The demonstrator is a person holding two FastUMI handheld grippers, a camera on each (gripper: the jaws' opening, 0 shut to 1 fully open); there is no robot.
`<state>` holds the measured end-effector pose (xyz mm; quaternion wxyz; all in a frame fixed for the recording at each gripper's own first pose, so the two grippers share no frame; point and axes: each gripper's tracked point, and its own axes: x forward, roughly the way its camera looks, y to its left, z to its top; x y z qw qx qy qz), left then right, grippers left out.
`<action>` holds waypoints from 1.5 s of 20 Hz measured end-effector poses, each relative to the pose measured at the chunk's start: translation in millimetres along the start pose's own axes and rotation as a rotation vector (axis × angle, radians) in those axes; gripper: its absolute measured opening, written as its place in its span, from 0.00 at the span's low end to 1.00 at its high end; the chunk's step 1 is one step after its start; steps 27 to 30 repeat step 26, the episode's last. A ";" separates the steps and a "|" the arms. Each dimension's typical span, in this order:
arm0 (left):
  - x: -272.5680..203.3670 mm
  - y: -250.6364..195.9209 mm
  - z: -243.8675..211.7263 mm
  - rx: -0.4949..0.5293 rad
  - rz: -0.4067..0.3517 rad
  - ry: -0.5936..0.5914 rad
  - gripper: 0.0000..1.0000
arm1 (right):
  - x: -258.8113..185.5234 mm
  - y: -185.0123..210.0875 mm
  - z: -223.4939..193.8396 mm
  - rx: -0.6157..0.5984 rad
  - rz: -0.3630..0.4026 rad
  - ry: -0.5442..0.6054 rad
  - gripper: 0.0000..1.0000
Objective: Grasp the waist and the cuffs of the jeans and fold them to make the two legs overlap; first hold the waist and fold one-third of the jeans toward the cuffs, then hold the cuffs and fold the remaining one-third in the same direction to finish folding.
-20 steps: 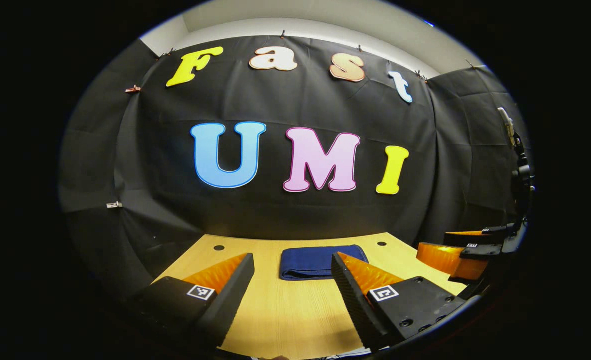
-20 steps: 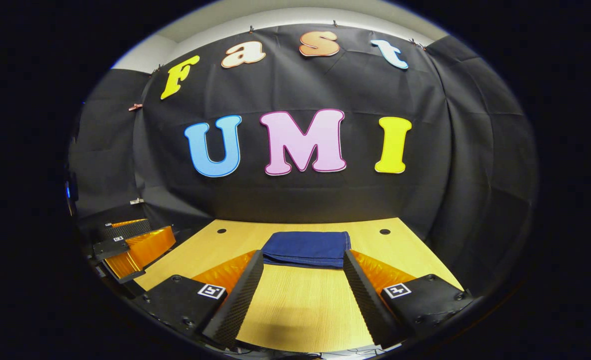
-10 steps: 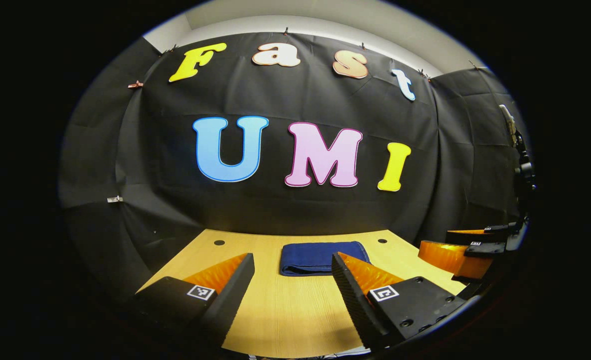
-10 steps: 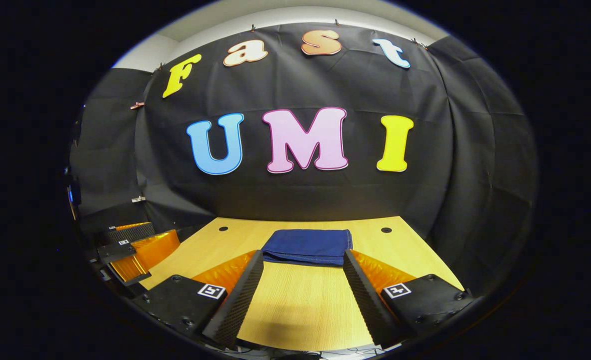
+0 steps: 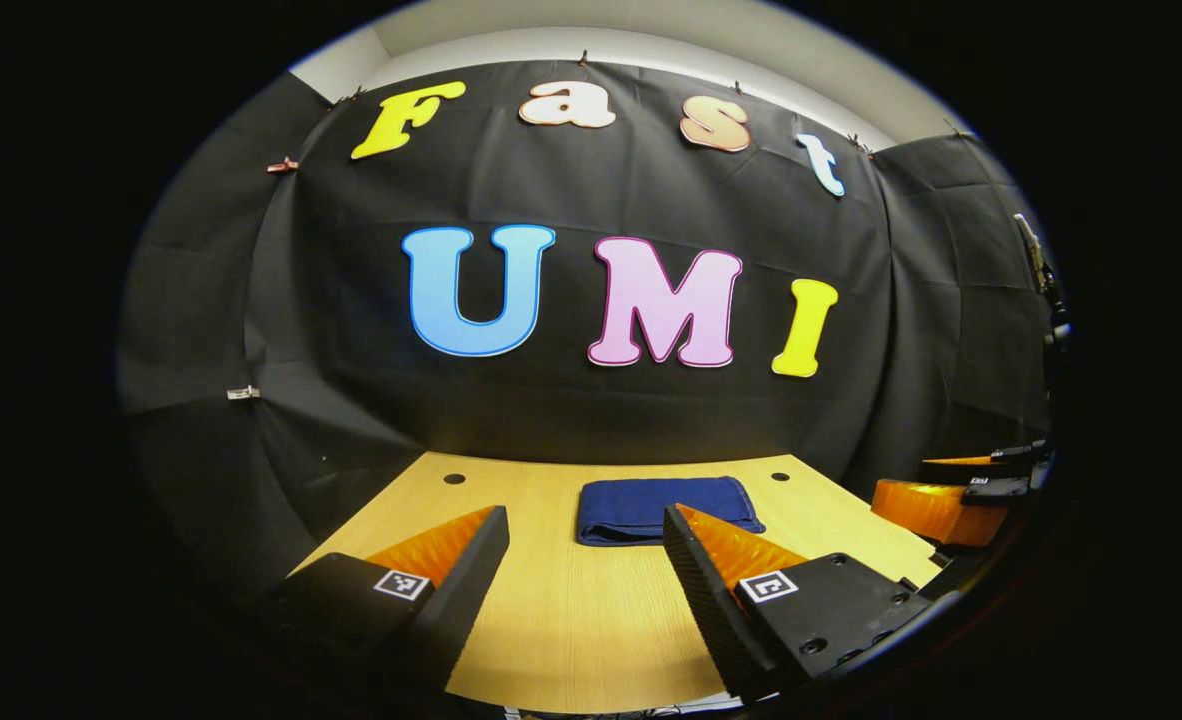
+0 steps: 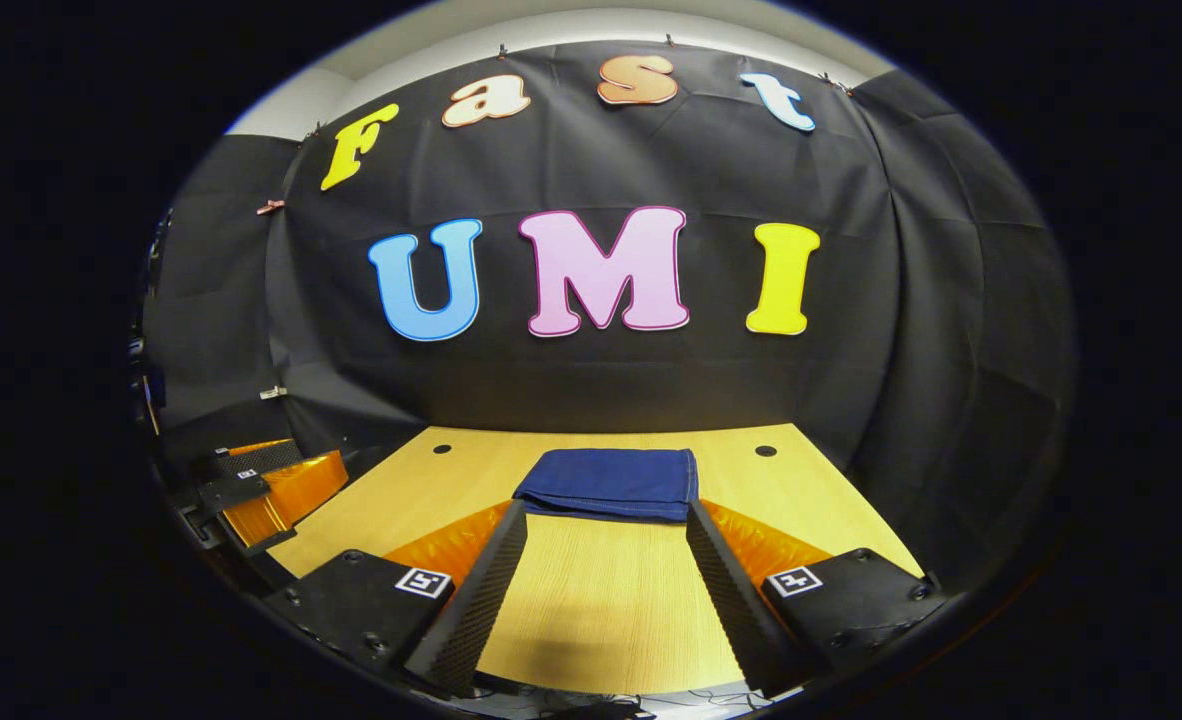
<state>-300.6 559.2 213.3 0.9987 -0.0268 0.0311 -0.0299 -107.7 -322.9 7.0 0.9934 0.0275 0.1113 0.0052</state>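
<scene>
Denim, dark blue and folded into a compact rectangle, the jeans [image 6: 606, 483] lie flat on the wooden table [image 6: 611, 610], toward its far edge and midway between the two small holes [image 6: 765, 450] in the tabletop. By the look of the stack, all the folds of the task are done.

Both grippers stand near the table's near edge, well apart from the jeans. The left gripper [image 5: 583, 570] has its jaws spread wide with nothing between them; the right gripper [image 6: 606, 585] is the same, wide apart and empty. In the left gripper view the right gripper sits off beside the table's right side.

The main risk now is a careless sweep: a finger dragged across the jeans would catch the top layer and pull the fold open, since loose denim layers slide on each other. The folded edge nearest the grippers looks most exposed.

Bare wood lies on every side of the jeans, widest on the near side; the booth's black cloth wall [image 6: 601, 380] closes in just behind the table's far edge.
</scene>
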 end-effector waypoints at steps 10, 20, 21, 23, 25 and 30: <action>22.4 3.0 4.0 0.018 -0.040 0.000 0.96 | 3.6 -9.7 24.2 -0.061 -0.044 -0.033 0.98; 40.0 -13.0 29.9 0.038 -0.062 -0.049 0.96 | 12.8 -8.7 37.6 -0.062 -0.030 -0.049 0.98; 42.0 -13.9 26.3 0.049 -0.064 -0.042 0.96 | 13.1 -9.9 39.0 -0.061 -0.032 -0.054 0.98; 41.4 -13.6 27.9 0.050 -0.058 -0.043 0.96 | 12.9 -10.4 38.5 -0.052 -0.030 -0.051 0.98; 37.5 -13.8 29.1 0.037 -0.055 -0.047 0.96 | 14.4 -10.7 37.4 -0.050 -0.029 -0.045 0.98; 36.7 -11.5 24.8 0.037 -0.049 -0.042 0.96 | 15.2 -9.7 37.0 -0.049 -0.026 -0.043 0.98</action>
